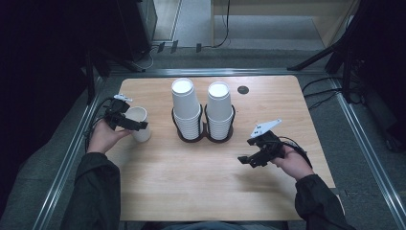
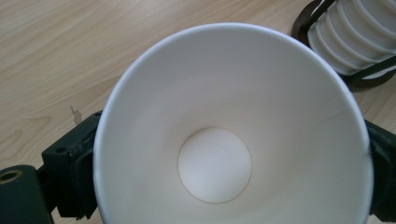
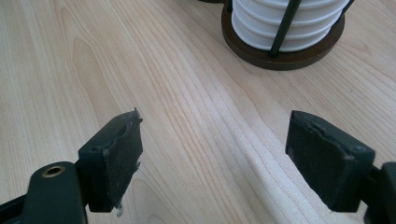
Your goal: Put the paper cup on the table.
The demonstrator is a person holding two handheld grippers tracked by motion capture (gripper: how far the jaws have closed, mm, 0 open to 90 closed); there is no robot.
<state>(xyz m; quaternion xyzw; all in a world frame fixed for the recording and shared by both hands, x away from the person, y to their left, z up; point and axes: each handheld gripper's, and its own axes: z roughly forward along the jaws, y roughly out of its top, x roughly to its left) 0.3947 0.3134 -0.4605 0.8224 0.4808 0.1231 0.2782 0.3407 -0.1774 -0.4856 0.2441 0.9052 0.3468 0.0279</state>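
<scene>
One paper cup [image 1: 139,123] sits clamped in the left tongs [image 1: 136,125]; right tongs [image 1: 246,160] gape empty.

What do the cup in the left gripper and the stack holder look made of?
Cup: likely paper, matte white, with a side seam and a glued-in round bottom. Holder: seemingly a dark brown wooden base, smooth, with thin black, probably metal, uprights.

A lab-like recording bay: wooden table [image 1: 210,191] on metal-railed floor, dark surrounds.
</scene>
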